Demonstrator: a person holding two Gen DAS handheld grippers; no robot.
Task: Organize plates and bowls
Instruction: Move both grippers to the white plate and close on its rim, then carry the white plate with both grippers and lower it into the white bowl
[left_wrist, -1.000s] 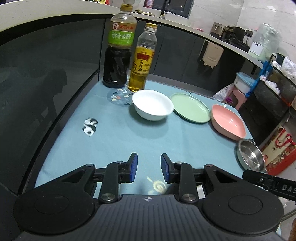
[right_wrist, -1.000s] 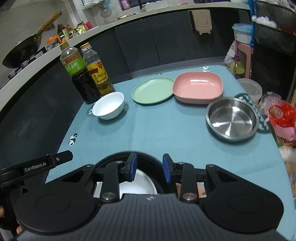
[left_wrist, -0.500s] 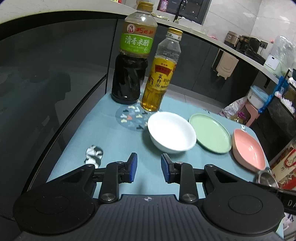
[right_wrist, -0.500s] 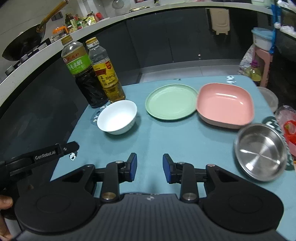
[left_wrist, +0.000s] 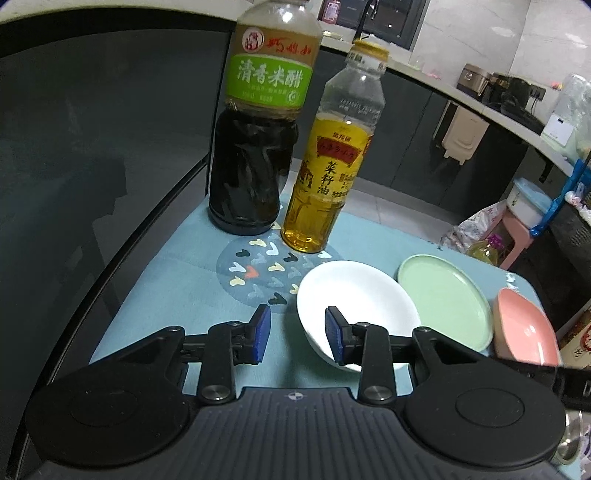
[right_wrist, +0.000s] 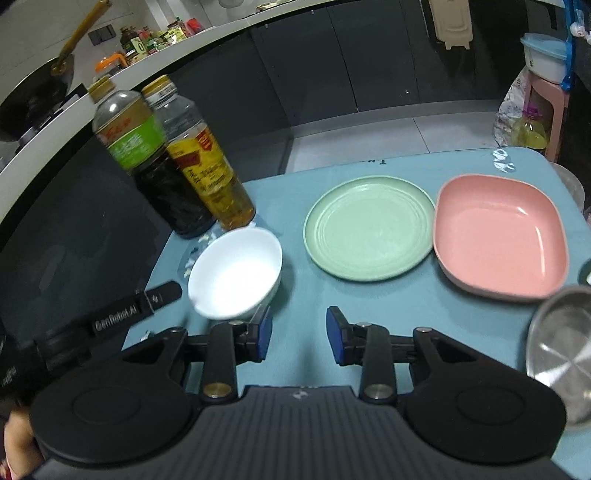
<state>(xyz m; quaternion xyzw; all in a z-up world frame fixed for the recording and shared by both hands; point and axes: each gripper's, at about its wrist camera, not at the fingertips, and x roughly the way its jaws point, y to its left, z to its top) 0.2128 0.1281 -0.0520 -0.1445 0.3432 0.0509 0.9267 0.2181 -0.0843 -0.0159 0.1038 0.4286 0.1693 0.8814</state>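
Both grippers nearer the white bowl (left_wrist: 356, 302), jaws opening, left gripper (left_wrist: 297, 338) straddling its rim

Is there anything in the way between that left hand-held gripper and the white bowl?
Nothing visible. The left hand-held gripper, jaws opening and empty, is right at the white bowl, near its rim. The two bottles stand behind, clear of the path.

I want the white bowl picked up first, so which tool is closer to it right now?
Left. The left tool is at the white bowl, its opening jaws straddling the near rim. The right tool hangs over bare cloth to the bowl's right, nothing between its opening jaws.
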